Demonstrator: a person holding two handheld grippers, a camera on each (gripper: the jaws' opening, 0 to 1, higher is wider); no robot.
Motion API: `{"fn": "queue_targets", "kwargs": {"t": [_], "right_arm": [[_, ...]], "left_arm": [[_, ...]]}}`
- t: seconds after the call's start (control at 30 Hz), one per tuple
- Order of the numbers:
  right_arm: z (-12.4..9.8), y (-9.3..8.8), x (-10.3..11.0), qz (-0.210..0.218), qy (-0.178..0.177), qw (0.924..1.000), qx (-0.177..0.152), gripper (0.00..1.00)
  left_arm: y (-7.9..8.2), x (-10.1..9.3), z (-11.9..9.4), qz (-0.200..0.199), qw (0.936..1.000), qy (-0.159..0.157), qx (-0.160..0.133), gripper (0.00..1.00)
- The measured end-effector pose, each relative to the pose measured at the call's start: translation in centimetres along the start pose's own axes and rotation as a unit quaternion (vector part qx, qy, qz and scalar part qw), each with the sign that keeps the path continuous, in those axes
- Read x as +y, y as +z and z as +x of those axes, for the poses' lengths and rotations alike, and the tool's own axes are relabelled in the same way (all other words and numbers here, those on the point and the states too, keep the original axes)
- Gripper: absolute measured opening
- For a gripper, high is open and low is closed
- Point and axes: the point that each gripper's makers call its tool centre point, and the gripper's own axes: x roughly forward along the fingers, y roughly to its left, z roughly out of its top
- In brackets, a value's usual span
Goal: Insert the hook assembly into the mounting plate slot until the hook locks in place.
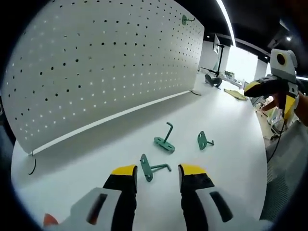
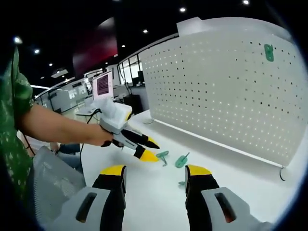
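Just ahead of the open, empty left tongs (image 1: 157, 176) lies a green hook (image 1: 152, 168), long axis across the jaws. Right tongs (image 2: 155, 174), also open and empty, are farther. Pegboard (image 1: 110, 67) stands beyond.

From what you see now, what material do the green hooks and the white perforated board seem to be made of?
The green hooks look like painted or coated metal: thin bent rods on flat plates, with a dull, even colour. The white perforated board seems to be sheet metal with a matte white finish: thin and regularly punched with holes. Plastic cannot be ruled out for either.
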Motion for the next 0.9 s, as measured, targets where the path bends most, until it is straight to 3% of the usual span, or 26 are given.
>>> {"fn": "queue_targets", "kwargs": {"t": [0.9], "right_arm": [[0.0,-0.6,-0.1,0.014,0.000,0.9999,0.004,0.49]], "left_arm": [[-1.3,0.4,0.1,0.021,0.9996,0.012,0.013,0.15]]}}
